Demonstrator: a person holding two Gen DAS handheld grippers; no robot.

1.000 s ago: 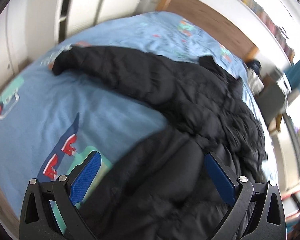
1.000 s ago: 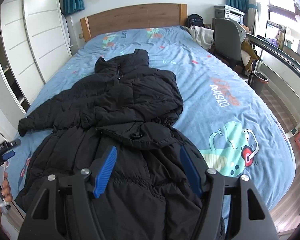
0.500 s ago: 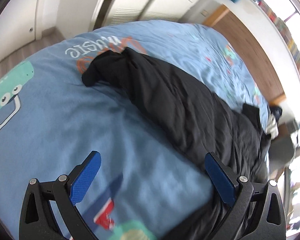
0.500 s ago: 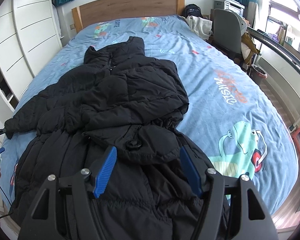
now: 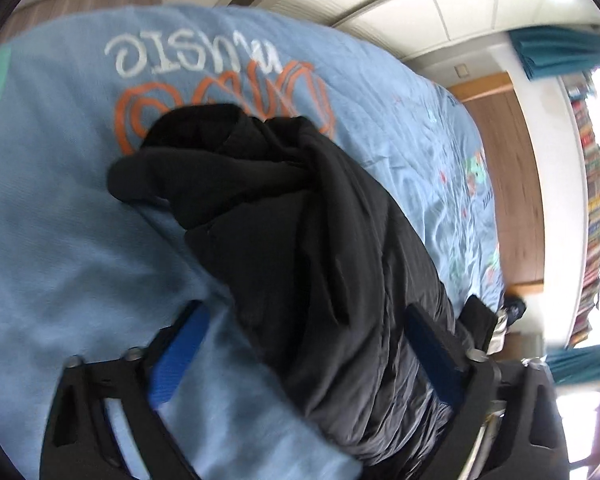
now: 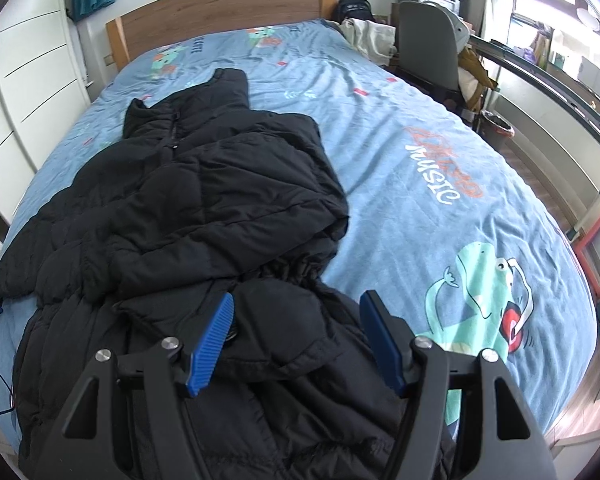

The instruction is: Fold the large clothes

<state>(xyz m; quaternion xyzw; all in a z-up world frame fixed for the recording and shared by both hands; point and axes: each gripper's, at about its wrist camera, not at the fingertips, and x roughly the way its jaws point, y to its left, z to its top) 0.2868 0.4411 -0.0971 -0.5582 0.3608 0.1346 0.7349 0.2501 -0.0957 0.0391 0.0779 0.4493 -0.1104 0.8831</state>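
The black puffer coat point(image 6: 188, 216) is spread on the blue printed bed point(image 6: 440, 152). Its outstretched sleeve point(image 5: 300, 216) is now straddled by the closing, not yet gripping left gripper point(image 5: 304, 354); the right gripper point(image 6: 296, 340) is held open above, so a sleeve fold is likely prepared.

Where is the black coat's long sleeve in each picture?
Left wrist view: the sleeve runs up the middle from between the left gripper's fingers, its cuff on the orange "music" print.
Right wrist view: the sleeve lies at the left edge, stretched out from the coat.
Shared landmark: the wooden headboard, top centre here, at the right edge in the left wrist view.
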